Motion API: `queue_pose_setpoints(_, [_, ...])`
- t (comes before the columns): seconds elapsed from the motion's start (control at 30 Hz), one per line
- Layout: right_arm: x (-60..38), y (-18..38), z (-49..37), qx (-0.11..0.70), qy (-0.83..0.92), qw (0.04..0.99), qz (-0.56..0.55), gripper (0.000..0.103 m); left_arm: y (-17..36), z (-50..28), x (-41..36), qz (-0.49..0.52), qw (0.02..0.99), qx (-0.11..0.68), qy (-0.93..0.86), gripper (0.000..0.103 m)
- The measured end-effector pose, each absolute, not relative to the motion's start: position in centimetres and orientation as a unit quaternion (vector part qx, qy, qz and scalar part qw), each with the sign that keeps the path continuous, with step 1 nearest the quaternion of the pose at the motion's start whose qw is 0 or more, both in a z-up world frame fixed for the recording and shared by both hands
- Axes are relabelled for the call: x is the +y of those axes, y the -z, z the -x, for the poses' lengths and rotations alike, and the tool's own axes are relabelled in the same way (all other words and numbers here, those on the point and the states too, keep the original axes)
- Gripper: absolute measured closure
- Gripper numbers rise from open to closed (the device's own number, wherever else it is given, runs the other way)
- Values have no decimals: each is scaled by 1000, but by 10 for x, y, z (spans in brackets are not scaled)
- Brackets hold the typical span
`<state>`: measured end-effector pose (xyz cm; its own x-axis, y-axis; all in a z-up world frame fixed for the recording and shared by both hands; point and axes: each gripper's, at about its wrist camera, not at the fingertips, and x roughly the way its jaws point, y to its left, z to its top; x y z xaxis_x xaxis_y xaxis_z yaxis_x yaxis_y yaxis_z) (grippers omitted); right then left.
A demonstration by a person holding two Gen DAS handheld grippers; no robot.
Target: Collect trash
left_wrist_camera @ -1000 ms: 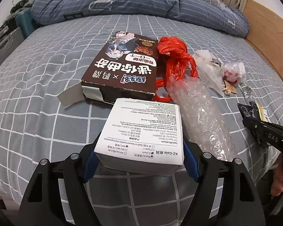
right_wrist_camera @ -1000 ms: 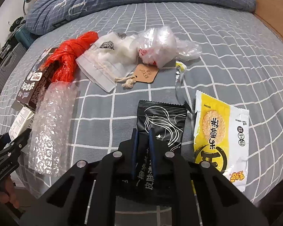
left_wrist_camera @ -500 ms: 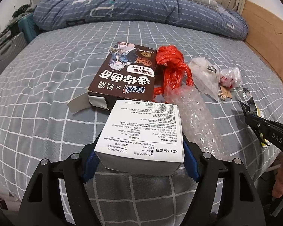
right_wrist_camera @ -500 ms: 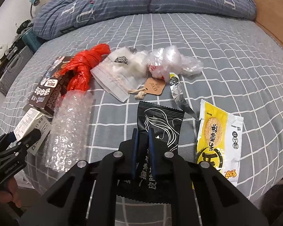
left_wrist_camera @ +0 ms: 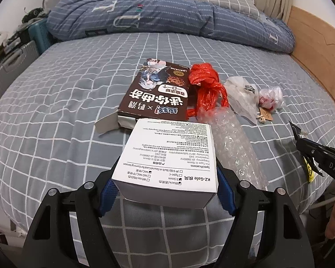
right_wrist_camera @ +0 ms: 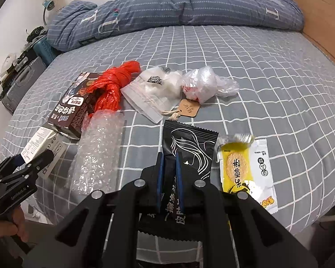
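Two grips: left gripper (left_wrist_camera: 165,189) clamped across the white box (left_wrist_camera: 169,156); right gripper (right_wrist_camera: 169,178) pinched together on the black sachet (right_wrist_camera: 187,154).
Remaining trash: on the bed (right_wrist_camera: 268,71), brown box (left_wrist_camera: 154,93) at 12 o'clock of the white box, red bag (left_wrist_camera: 206,87) and bubble wrap (left_wrist_camera: 232,149) at 1 to 2 o'clock, yellow packet (right_wrist_camera: 245,169) at 3 o'clock of the sachet.
Risk: thin sachet, held at one end, could slide out if swung; the white box could twist between the pads.
Change: both loads now ride higher off the bed than a second ago; grips unchanged.
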<state>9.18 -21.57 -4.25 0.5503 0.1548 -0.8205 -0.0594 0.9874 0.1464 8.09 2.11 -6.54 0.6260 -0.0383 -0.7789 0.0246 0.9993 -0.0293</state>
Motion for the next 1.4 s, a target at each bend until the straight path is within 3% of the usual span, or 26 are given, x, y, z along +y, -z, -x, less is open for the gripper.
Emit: queue_pose_setpoints(1.4, [-194,16,-21,441,-109,888,-65,92,50,-6,15,24,911,412,9,31])
